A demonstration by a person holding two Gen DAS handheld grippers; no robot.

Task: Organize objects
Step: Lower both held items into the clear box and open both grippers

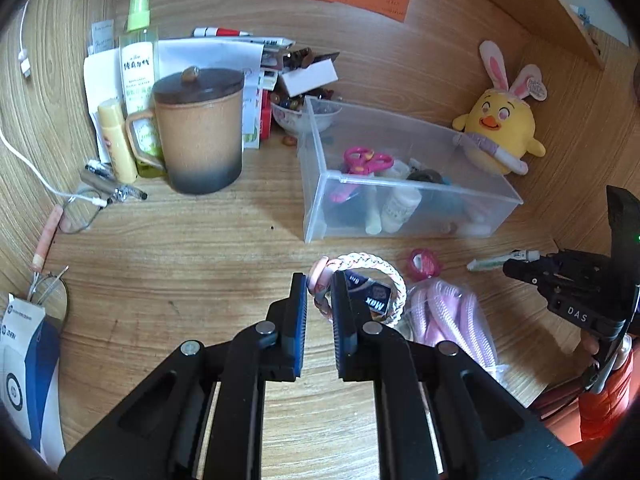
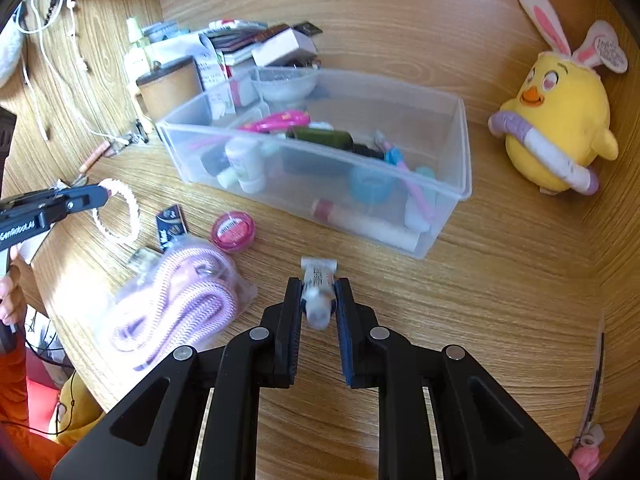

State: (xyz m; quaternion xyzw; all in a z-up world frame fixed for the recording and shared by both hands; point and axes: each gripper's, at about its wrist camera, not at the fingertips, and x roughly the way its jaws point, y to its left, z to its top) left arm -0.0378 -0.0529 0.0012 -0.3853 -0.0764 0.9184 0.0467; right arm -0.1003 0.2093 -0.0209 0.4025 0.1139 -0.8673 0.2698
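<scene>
My left gripper (image 1: 320,286) is shut on a pink and white braided hair band (image 1: 384,276) and holds it above the desk; it also shows in the right wrist view (image 2: 120,204). My right gripper (image 2: 319,292) is shut on a small white tube (image 2: 318,284), which also shows in the left wrist view (image 1: 500,260). A clear plastic bin (image 2: 456,148) holding scissors, bottles and tubes stands in front of both grippers; it also shows in the left wrist view (image 1: 400,196).
A bagged pink cable (image 2: 180,304), a small pink jar (image 2: 233,232) and a dark packet (image 2: 172,220) lie on the desk. A lidded brown mug (image 1: 200,128), a spray bottle (image 1: 138,60) and papers stand at the back left. A yellow chick plush (image 2: 560,120) sits right.
</scene>
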